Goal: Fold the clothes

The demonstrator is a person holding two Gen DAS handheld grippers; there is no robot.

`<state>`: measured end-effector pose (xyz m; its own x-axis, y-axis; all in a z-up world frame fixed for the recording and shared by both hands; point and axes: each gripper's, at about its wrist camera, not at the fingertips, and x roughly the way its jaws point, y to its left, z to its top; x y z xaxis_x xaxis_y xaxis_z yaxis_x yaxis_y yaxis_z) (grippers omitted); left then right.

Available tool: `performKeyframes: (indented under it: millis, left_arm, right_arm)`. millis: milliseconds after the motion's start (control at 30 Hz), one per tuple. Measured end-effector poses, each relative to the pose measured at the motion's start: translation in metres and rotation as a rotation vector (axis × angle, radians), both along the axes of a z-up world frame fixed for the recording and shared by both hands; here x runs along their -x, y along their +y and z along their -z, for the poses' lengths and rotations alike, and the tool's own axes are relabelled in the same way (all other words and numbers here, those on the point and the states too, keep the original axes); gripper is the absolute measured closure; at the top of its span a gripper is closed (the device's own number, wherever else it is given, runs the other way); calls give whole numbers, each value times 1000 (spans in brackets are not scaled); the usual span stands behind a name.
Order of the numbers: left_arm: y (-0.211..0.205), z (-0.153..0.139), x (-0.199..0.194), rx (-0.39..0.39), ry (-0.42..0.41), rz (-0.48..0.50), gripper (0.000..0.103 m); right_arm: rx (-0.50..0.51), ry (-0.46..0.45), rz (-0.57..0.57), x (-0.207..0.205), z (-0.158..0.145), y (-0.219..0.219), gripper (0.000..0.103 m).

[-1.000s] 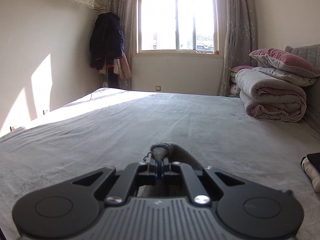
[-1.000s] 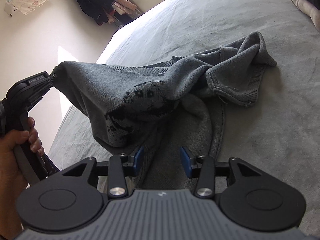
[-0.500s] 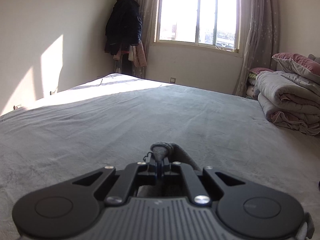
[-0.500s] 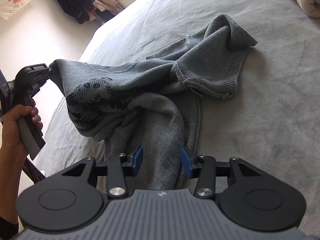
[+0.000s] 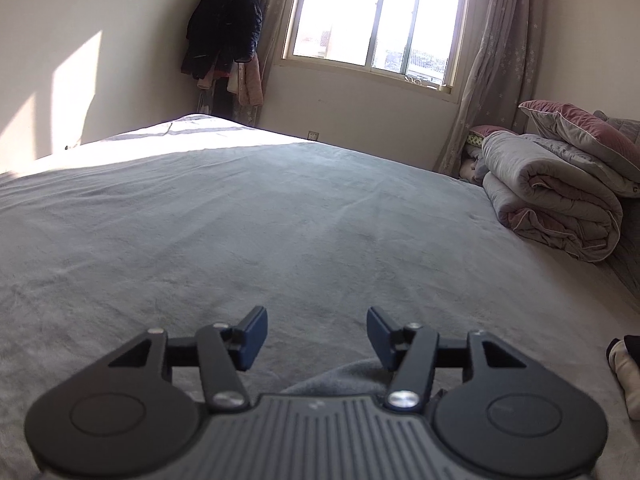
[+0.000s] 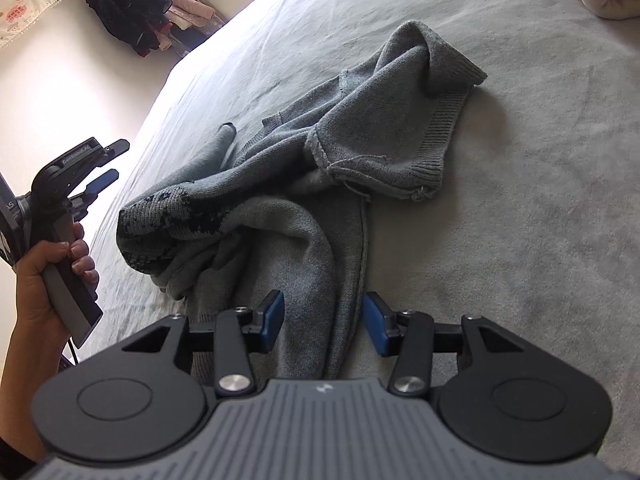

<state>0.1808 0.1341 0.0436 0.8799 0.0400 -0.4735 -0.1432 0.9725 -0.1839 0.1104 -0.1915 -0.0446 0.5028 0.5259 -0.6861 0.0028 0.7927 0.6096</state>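
Grey knit sweater (image 6: 320, 168) w/ dark pattern, crumpled in loose heap on bed.

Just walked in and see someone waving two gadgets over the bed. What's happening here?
A person is folding clothes with a handheld gripper in each hand. Right now neither one grips anything: the left gripper is open off to the side, and the right gripper hangs open over a rumpled grey sweater, which lies in a heap on the bed, not yet spread out or folded.

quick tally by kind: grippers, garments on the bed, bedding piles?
Grippers: 2, left gripper and right gripper, both open
Grey sweater: 1, crumpled on the bed
Rolled quilt: 1
Pillow: 1
Total: 5
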Motion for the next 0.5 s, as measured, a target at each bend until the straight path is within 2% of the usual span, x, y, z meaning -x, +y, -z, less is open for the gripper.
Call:
performKeyframes:
  millis: [133, 233, 500]
  left_arm:
    - [3, 5, 18, 75, 26, 24, 27]
    - [6, 14, 34, 128, 65, 34, 25]
    - [10, 41, 78, 185, 143, 51, 23]
  right_arm:
    - [3, -3, 1, 2, -1, 3, 51]
    - [10, -7, 1, 5, -3, 5, 49]
    - [18, -14, 7, 6, -8, 9, 46]
